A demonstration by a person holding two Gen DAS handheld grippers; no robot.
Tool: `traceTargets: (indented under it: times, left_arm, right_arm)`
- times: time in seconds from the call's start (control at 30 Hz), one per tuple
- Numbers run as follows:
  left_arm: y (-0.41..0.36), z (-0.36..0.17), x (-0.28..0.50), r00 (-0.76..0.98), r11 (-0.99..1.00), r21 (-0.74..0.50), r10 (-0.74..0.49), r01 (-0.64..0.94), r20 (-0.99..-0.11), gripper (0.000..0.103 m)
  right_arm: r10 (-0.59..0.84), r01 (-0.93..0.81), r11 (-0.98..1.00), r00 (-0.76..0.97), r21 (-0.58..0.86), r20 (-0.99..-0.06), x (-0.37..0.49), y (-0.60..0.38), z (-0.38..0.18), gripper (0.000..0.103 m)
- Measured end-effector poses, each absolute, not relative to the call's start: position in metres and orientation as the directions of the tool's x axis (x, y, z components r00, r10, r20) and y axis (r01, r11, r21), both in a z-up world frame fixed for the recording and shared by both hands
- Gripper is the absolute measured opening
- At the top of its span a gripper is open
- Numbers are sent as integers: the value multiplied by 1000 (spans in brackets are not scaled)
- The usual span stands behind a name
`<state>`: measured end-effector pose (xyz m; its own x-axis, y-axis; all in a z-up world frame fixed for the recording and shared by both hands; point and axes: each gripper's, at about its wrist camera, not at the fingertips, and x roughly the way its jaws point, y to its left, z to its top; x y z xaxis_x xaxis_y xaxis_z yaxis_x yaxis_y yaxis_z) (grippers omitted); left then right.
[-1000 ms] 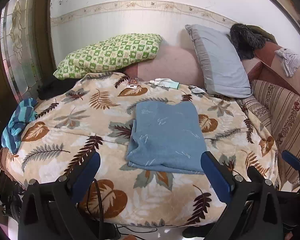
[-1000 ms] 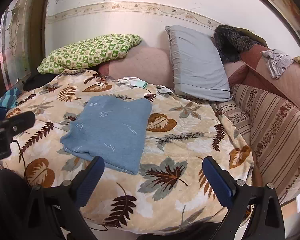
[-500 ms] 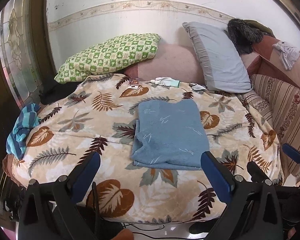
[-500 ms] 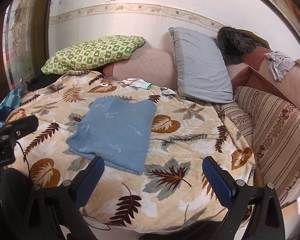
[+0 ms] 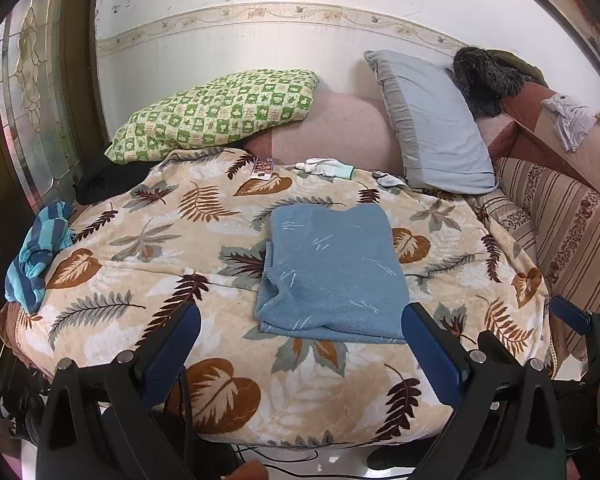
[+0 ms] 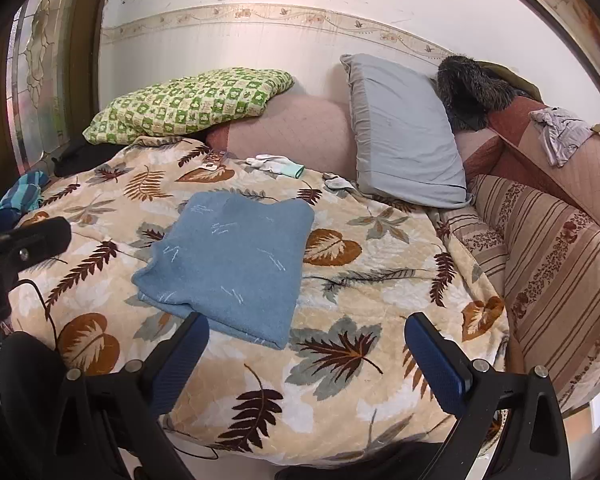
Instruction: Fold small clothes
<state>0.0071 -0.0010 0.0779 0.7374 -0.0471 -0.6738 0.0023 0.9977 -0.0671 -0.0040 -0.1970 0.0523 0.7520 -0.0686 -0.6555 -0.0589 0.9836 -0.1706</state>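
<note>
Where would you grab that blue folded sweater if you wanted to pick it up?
Probably by the near edge of the blue sweater, coming in low from the front of the leaf-print blanket. It lies flat, and its stacked layers show along that edge, so open fingers could slide around them. Both grippers are open and clear of it.

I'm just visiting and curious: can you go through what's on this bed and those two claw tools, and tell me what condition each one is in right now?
blue sweater: folded into a flat rectangle, lying on the blanket.
left gripper: open, empty, off the sweater.
right gripper: open, empty.
leaf-print blanket: spread over the bed.
striped blue garment: crumpled, unfolded, at the blanket's left edge.
grey pillow: propped up, leaning back.
green checked pillow: lying tilted.
</note>
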Motion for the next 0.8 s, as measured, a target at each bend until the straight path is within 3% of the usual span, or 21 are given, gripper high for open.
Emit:
traceTargets:
  times: [0.8]
  left_arm:
    - [-2, 77, 10, 732, 998, -67, -40, -8, -680, 100]
  right_arm:
    - [-80, -53, 982, 752, -181, -655, -3, -197, 51, 100]
